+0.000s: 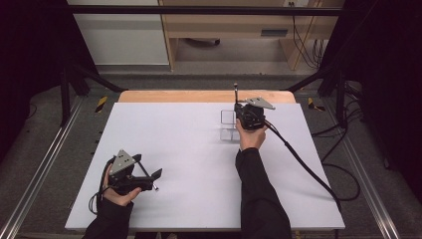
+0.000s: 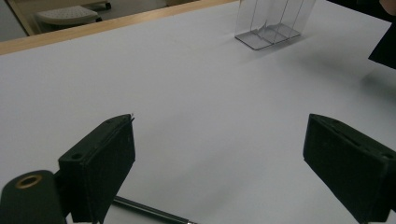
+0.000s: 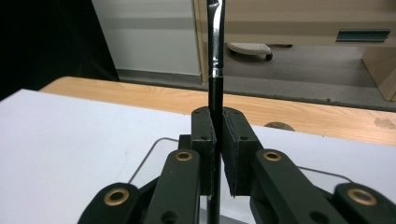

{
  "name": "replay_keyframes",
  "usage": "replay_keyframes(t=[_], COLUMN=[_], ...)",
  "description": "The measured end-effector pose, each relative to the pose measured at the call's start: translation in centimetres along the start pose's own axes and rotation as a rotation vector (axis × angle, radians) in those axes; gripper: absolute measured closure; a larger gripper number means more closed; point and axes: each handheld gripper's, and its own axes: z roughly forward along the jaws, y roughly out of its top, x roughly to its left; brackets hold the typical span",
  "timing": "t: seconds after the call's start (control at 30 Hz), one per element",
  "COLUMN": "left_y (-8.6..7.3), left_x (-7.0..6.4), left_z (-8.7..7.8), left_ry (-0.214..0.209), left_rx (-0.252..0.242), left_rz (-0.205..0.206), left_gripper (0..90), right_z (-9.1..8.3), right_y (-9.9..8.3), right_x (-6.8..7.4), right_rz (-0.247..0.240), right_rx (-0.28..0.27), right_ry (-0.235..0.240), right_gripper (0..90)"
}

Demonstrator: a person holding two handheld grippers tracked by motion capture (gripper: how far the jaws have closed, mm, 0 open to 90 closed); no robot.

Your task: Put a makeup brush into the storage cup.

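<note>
Right hand-held gripper (image 3: 216,154) clamps the brush (image 3: 215,51) upright, ferrule pointing up

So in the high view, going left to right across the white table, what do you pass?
Left gripper, with a thin dark pen beside it → clear plastic holder → right gripper gripping an upright brush.

The brush (image 3: 215,70) stands upright at the centre of the right gripper view: a thin black handle with a shiny silver ferrule above it, its tip cut off by the top edge. In the high view it rises just above the clear compartmented holder (image 1: 229,124), right of centre, which stands upright on the white bench.
</note>
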Motion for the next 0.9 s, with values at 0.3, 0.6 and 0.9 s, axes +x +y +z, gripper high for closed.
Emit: replay_keyframes(t=[0.3,0.6,0.9], left_y=[0.0,0.0,0.0], left_x=[0.0,0.0,-0.1], left_z=[0.0,0.0,0.1], left_ry=[0.001,0.001,0.001], left_rx=[0.0,0.0,0.001], left_rz=[0.0,0.0,0.0], left_gripper=[8.3,8.3,8.3], right_z=[0.1,0.1,-0.2], right_y=[-0.9,-1.4,-1.7], right_x=[-0.4,-0.3,-0.8], right_rz=[0.01,0.007,0.023], right_rx=[0.02,0.036,0.075], right_ry=[-0.001,-0.002,0.014], right_gripper=[84.4,84.4,84.1])
